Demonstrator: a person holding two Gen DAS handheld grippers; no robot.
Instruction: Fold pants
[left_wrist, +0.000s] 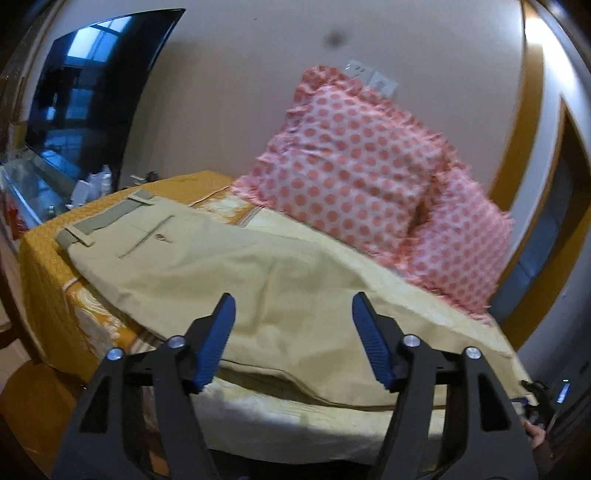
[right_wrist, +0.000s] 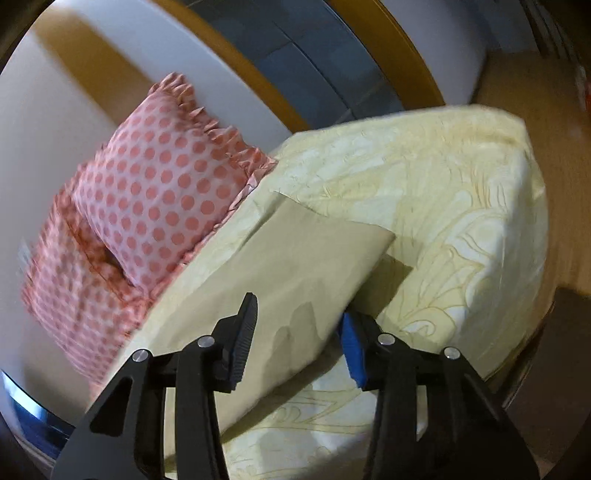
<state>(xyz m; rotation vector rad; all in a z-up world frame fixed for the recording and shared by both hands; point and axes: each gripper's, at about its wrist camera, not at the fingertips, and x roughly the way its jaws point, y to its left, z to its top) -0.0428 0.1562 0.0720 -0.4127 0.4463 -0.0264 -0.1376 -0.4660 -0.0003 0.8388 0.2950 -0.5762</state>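
Khaki pants (left_wrist: 207, 266) lie flat along the bed, waistband at the far left, legs running toward the right. My left gripper (left_wrist: 291, 314) is open, hovering over the thigh part of the pants. In the right wrist view the leg end of the pants (right_wrist: 295, 266) lies on the pale yellow bedspread (right_wrist: 461, 206). My right gripper (right_wrist: 299, 325) is open, its jaws on either side of the leg's near edge, which looks slightly lifted. The right gripper also shows at the far right of the left wrist view (left_wrist: 532, 402).
Two pink polka-dot pillows (left_wrist: 351, 158) lean against the wall behind the pants, also in the right wrist view (right_wrist: 162, 192). A dark TV (left_wrist: 92, 88) and a glass shelf with small items (left_wrist: 92, 184) stand at the left. The bed's near edge drops to wood floor (right_wrist: 535, 92).
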